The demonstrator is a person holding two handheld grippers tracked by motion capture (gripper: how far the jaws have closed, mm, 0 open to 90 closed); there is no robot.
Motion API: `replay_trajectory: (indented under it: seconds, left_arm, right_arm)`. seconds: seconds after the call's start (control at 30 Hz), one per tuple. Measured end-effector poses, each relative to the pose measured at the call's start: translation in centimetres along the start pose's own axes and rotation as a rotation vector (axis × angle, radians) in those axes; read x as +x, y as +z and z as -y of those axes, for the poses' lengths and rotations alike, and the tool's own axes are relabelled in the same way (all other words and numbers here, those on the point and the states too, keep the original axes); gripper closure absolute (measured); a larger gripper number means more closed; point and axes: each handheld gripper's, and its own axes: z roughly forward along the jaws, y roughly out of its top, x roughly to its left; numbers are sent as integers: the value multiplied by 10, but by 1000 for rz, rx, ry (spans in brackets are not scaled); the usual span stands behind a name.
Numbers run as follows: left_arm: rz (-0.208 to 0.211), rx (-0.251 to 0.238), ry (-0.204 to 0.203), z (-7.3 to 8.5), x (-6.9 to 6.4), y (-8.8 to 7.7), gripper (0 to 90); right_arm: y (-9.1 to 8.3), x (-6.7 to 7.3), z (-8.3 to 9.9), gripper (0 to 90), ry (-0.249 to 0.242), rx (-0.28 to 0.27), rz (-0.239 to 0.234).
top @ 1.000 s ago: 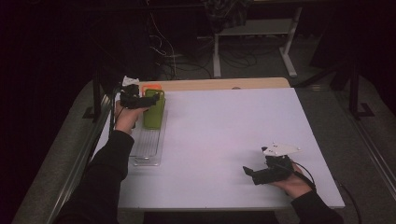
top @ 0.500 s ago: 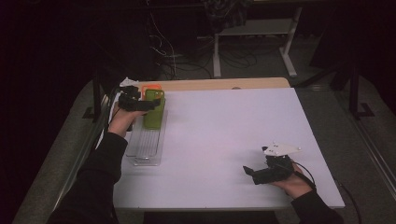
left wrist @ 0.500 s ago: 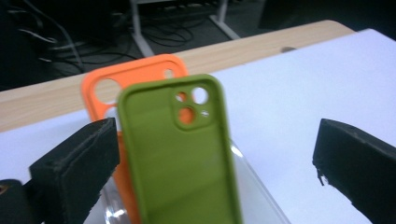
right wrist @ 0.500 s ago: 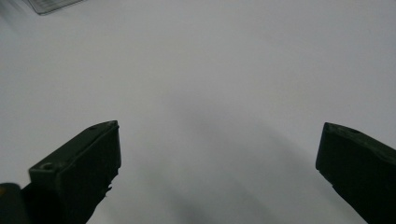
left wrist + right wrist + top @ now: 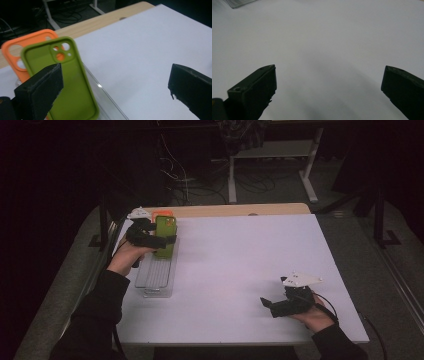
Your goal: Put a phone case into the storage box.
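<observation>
Bench (image 5: 240, 265): white top, wood strip along the far edge, mostly bare.

Rack (image 5: 157, 275): clear plastic tray with ribs, lying lengthwise at the bench's left side. Its clear edge also shows in the left gripper view, below the cases.

Green case (image 5: 165, 236): phone case standing upright at the far end of the rack, tilted a little, camera cut-outs uppermost, hollow side toward the left gripper's camera (image 5: 67, 82). Orange case (image 5: 161, 213) stands directly behind it, close or touching; I cannot tell which.

Left gripper (image 5: 167, 240): held at the green case, high view. In its own view the jaws stand wide apart; the left jaw overlaps the case's lower left edge, the right jaw is well off to the side over bare bench. No clamp on anything.

Right gripper (image 5: 266, 304): resting near the bench's front right, well apart from the rack. Jaws wide apart over bare white surface, nothing between them.

Step in hand, as judged: left gripper lined up at the green case, either about to take it or just off it; grip not made.

Next move calls for: bring the jaws square across the case's two long edges, then close gently, since the soft shell will likely flex. Lift straight up so the orange case is not tipped.
</observation>
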Motion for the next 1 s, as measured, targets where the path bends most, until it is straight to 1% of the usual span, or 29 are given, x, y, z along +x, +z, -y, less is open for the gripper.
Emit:
replay_trajectory:
  seconds: [0.07,0.1,0.13,0.17,0.2,0.23,0.3,0.37,0.43,0.47,0.53,0.57,0.6,0.67,0.83,0.9,1.0]
  left_arm:
    - [17,8,-1,3,-5,-2,0]
    - [25,15,11,4,-7,-3,0]
    - [30,13,7,5,-10,-3,0]
    - [33,23,16,6,-11,-4,0]
    - [40,18,19,8,-14,-6,0]
    - [39,21,23,9,-16,-7,0]
    - [32,33,56,12,-18,-9,0]
    - [43,22,43,15,-22,-12,0]
    - [50,16,55,19,-25,-16,0]
    - [56,9,39,22,-27,-17,0]
    - [61,10,38,27,-30,-20,0]
    - [61,9,47,29,-31,-21,0]
    - [67,2,46,32,-33,-22,0]
    - [75,4,47,38,-35,-25,0]
    - [89,-2,52,47,-41,-32,0]
    - [92,-2,68,51,-43,-35,0]
    - [113,-4,60,61,-47,-39,0]
  right_arm:
    - [0,1,0,0,11,5,-6]
    - [0,0,0,0,10,2,-6]
    - [-1,0,0,0,10,3,-5]
    - [-1,0,0,0,13,1,-4]
    - [-1,0,0,0,12,0,-4]
    - [-1,0,0,0,11,-1,-4]
    - [-1,-1,-1,0,14,2,-3]
    - [-1,-1,-1,0,13,5,-2]
    - [-2,-2,-1,0,3,1,0]
    - [-2,-2,-1,0,8,-1,-2]
    - [-3,-2,-1,0,5,-4,-1]
    - [-3,-1,-1,0,16,2,-3]
    - [-3,-1,-1,0,15,1,-3]
    - [-3,-1,-2,0,9,2,-1]
    - [-3,-1,-3,0,2,0,2]
    - [-4,-1,-3,0,11,3,-1]
    - [-5,-2,-4,0,7,-2,5]
